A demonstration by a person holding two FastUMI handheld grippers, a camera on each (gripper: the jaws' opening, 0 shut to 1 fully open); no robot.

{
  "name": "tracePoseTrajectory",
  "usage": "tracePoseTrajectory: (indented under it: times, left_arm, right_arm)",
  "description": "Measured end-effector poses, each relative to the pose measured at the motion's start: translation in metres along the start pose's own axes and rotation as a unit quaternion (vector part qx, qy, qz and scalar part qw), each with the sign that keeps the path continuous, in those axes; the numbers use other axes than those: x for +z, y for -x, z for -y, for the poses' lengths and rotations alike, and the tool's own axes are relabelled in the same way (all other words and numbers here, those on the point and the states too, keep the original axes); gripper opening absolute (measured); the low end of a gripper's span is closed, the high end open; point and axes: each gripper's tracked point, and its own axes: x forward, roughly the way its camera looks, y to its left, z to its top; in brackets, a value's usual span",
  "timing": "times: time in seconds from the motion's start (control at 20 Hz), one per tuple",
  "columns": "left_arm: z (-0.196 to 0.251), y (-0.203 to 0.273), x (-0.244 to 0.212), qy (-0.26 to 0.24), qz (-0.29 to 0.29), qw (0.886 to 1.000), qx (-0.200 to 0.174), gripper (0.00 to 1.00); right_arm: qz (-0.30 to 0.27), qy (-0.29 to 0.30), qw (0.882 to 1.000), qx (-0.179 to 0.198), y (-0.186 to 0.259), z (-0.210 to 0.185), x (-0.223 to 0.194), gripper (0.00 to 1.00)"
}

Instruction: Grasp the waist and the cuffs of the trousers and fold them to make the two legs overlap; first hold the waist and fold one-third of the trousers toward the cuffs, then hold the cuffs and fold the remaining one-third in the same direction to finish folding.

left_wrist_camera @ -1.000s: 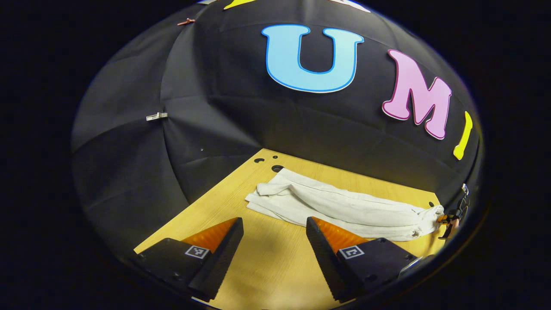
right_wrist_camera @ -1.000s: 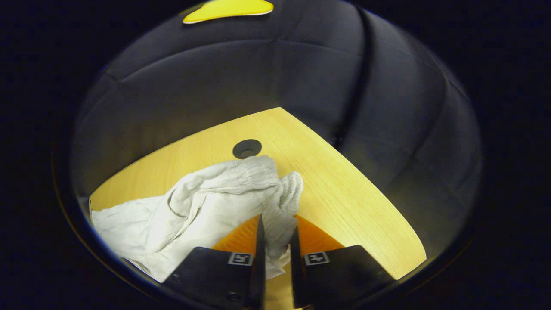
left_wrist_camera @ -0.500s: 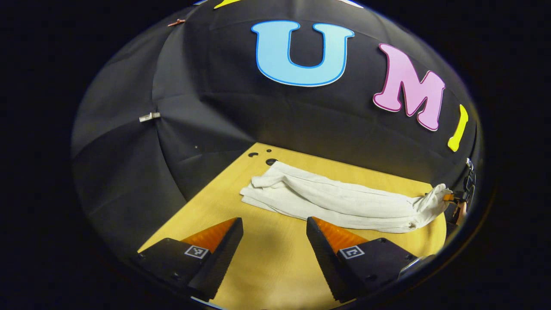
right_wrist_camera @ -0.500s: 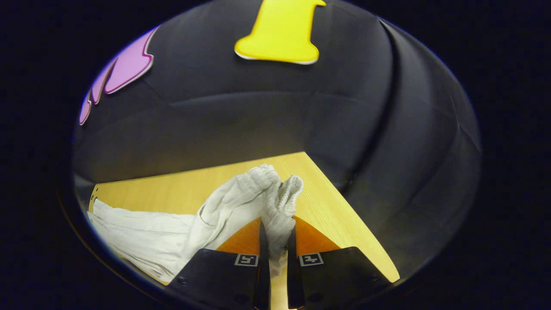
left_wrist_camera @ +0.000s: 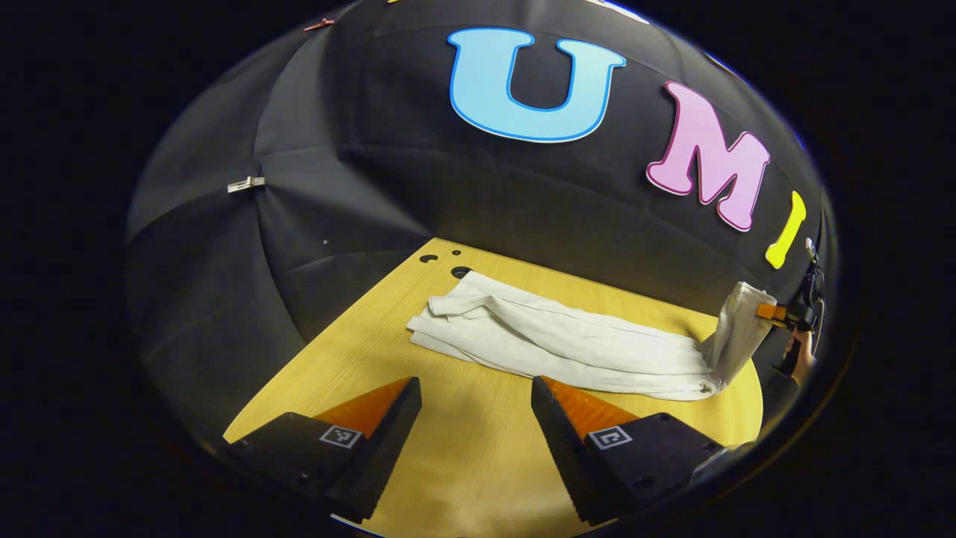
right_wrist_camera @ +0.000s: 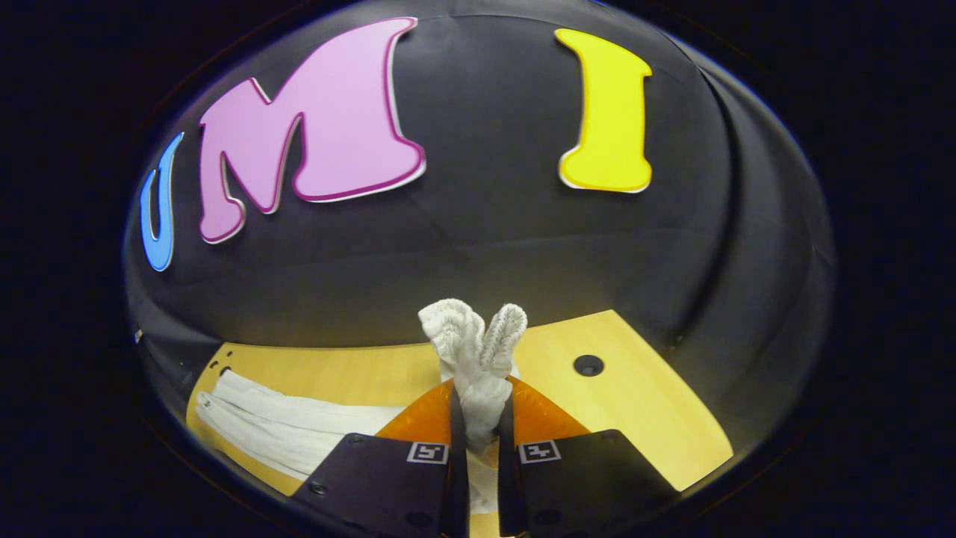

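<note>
White trousers [left_wrist_camera: 567,347], waist end raised

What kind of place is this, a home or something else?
Most likely a recording booth, not a home: black cloth walls enclose a bare wooden table with drilled holes. White trousers lie on it, their waist clamped in the right tool; the left tool hangs open.

Black cloth wall [left_wrist_camera: 358,209] is enclosing the booth, creasing along its seams. A light wooden table [left_wrist_camera: 463,463], with round holes [right_wrist_camera: 588,365], is reflecting overhead light.
</note>
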Motion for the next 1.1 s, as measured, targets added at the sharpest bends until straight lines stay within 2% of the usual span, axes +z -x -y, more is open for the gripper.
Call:
tracePoseTrajectory:
  times: [0.2, 0.6, 0.8, 0.9, 0.95, 1.0, 1.05, 1.1]
  left_arm:
    - [-0.023, -0.029, 0.005, 0.015, 0.010, 1.000, -0.023, 0.94]
    - [-0.076, -0.107, 0.009, 0.111, 0.031, 0.993, -0.036, 0.96]
    - [-0.082, -0.142, 0.018, 0.113, 0.036, 0.992, -0.030, 0.95]
    - [-0.080, -0.159, 0.023, 0.116, 0.039, 0.992, -0.030, 0.95]
    - [-0.081, -0.167, 0.021, 0.121, 0.035, 0.992, -0.026, 0.95]
    - [-0.082, -0.174, 0.019, 0.124, 0.028, 0.992, -0.021, 0.95]
    - [-0.085, -0.181, 0.017, 0.125, 0.024, 0.992, -0.014, 0.95]
    - [-0.086, -0.186, 0.017, 0.122, 0.022, 0.992, -0.011, 0.96]
  right_arm:
    - [0.001, -0.003, 1.000, 0.024, -0.002, -0.001, -0.003, 0.19]
    - [-0.040, 0.010, 0.999, 0.032, -0.001, 0.002, -0.008, 0.19]
    - [-0.066, 0.026, 0.997, 0.041, 0.004, 0.004, -0.010, 0.28]
    - [-0.072, 0.045, 0.995, 0.044, 0.007, 0.010, -0.012, 0.28]
    - [-0.077, 0.053, 0.995, 0.043, 0.009, 0.012, -0.016, 0.38]
    - [-0.082, 0.056, 0.994, 0.043, 0.012, 0.009, -0.025, 0.39]
    - [-0.088, 0.062, 0.993, 0.048, 0.018, 0.007, -0.029, 0.48]
    - [-0.092, 0.067, 0.992, 0.054, 0.028, 0.003, -0.032, 0.49]
